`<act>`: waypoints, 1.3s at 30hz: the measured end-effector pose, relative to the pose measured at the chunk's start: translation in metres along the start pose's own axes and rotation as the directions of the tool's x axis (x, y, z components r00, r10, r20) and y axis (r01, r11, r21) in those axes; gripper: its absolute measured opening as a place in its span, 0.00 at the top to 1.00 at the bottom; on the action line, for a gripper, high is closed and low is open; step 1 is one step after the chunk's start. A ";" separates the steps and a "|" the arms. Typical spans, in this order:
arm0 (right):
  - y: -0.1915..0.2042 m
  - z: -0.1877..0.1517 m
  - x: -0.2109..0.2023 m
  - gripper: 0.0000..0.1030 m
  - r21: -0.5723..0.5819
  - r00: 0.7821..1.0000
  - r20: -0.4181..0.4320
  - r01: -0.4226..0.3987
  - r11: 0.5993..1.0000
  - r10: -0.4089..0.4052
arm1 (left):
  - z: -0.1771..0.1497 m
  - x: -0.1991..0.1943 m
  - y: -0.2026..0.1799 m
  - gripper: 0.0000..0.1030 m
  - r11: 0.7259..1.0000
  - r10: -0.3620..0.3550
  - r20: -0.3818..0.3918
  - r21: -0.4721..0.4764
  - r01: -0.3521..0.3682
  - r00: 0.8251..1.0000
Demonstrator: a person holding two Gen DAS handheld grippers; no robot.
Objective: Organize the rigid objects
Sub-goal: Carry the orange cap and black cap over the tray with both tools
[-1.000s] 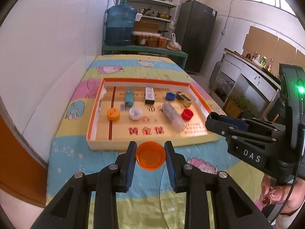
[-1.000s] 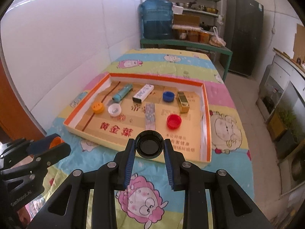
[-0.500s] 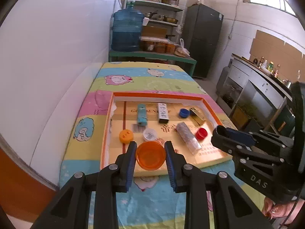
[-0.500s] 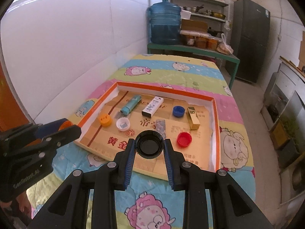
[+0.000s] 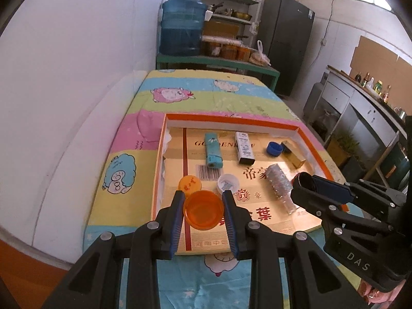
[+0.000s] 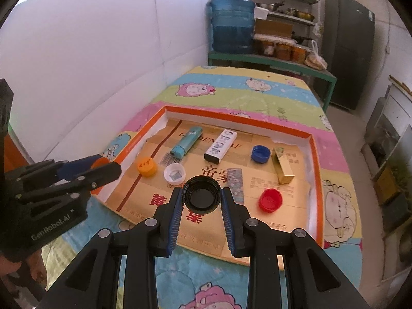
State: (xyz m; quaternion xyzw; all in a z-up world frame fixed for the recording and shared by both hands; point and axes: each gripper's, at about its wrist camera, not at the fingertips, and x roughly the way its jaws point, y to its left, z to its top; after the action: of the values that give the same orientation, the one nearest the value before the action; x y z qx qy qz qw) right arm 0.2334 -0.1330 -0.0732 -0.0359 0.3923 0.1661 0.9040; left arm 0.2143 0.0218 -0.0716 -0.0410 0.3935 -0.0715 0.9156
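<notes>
My left gripper (image 5: 203, 209) is shut on a translucent orange cap (image 5: 203, 213), held open side up over the near left part of the orange-rimmed cardboard tray (image 5: 231, 119). My right gripper (image 6: 202, 200) is shut on a black cap (image 6: 202, 197), held above the tray's (image 6: 314, 170) near middle. In the tray lie an orange cap (image 6: 146, 166), a white cap (image 6: 175, 173), a blue cap (image 6: 260, 154), a red cap (image 6: 270, 200), a teal lighter (image 6: 186, 144), a white lighter (image 6: 221, 148), a gold box (image 6: 283, 168) and a glittery silver lighter (image 5: 279, 184).
The tray rests on a cartoon-print quilt (image 5: 206, 90) over a table beside a white wall (image 5: 77, 77). A blue water jug (image 5: 181, 29), jars and shelves stand at the far end. A dark fridge (image 5: 285, 41) and counter are to the right.
Both grippers have moved forward over the tray with their caps still held; the tray now looks closer and sits under the fingertips in both views.
</notes>
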 end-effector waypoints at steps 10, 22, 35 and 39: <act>0.002 -0.003 0.028 0.71 -0.013 0.999 -0.043 -0.023 1.000 0.022 | -0.002 0.027 0.004 0.71 1.000 0.021 -0.063 0.010 -0.020 0.998; 0.007 -0.001 0.052 0.71 -0.042 0.995 -0.085 -0.047 0.998 0.043 | -0.002 0.046 0.009 0.71 0.999 0.044 -0.104 0.016 -0.043 0.994; 0.005 -0.004 0.071 0.71 -0.040 0.990 -0.128 -0.058 0.997 0.053 | -0.005 0.063 0.006 0.71 0.998 0.047 -0.145 0.036 -0.042 0.988; 0.004 -0.005 0.073 0.71 -0.042 0.990 -0.131 -0.058 0.997 0.052 | -0.005 0.066 0.004 0.71 0.999 0.039 -0.144 0.038 -0.033 0.989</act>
State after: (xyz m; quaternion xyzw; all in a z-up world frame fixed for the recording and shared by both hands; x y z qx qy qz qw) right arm 0.2755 -0.1106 -0.1288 -0.0566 0.4470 0.1970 0.8707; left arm 0.2561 0.0151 -0.1225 -0.0122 0.4583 -0.0648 0.8864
